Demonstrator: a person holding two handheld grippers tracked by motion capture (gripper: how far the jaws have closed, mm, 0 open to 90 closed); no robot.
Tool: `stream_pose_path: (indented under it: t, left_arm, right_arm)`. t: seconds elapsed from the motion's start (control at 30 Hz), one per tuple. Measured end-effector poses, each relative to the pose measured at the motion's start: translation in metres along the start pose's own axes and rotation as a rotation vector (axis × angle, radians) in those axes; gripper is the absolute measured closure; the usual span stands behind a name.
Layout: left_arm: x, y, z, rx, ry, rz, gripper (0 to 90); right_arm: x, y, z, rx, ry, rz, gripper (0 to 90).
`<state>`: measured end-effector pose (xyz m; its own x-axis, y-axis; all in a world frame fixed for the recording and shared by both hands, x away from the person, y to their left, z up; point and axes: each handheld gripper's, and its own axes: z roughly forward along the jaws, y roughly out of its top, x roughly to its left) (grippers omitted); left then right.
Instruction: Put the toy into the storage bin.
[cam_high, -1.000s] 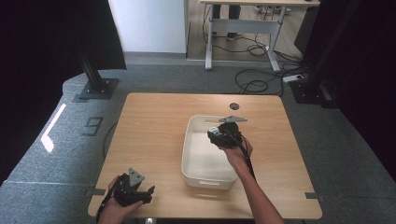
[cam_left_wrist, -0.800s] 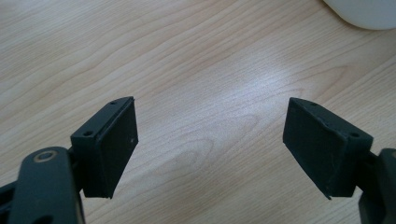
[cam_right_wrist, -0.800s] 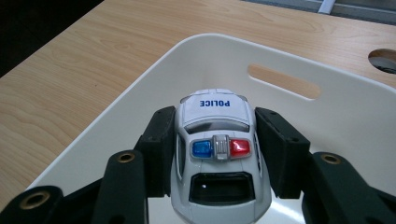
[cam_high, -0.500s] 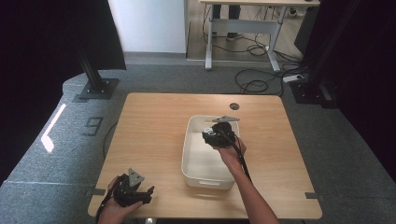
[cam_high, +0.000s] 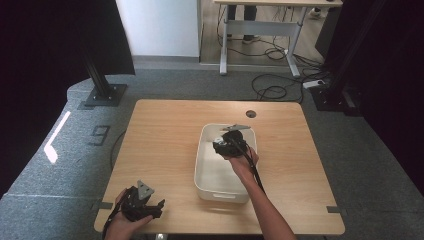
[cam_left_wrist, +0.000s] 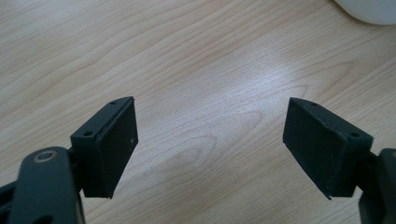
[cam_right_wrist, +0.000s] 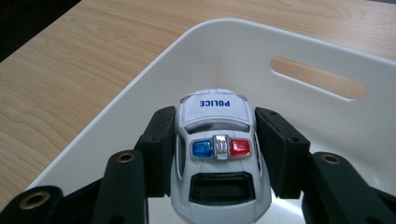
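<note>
A white toy police car with a blue and a red roof light sits between the jaws of my right gripper, which is shut on its sides. The car hangs inside the far part of a white plastic bin, near the wall with the handle slot. From above, my right gripper is over the bin at the table's middle. My left gripper rests near the table's front left edge. Its jaws stand wide apart over bare wood, so this gripper is open.
The wooden table has a round cable hole at its back. A corner of the bin shows at the top right of the left gripper view. Black stands and cables lie on the grey floor beyond the table.
My right gripper has shifted slightly left and toward the bin's far end with the car in it. The left gripper has stayed in place.
</note>
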<state>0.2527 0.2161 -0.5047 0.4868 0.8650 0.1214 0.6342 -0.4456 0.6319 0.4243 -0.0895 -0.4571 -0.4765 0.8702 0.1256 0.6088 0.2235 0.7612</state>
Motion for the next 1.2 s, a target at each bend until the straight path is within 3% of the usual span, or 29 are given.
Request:
stream_pose_path:
  t: [0.57, 1.2]
  left_arm:
    - [0.001, -0.001, 0.000, 0.003, -0.002, -0.005, 18.7]
    - [0.003, -0.001, 0.000, 0.003, -0.002, -0.009, 18.7]
  right_arm:
    - [0.003, -0.001, 0.019, 0.036, -0.010, -0.007, 49.9]
    - [0.005, -0.007, 0.042, 0.119, 0.002, -0.003, 49.8]
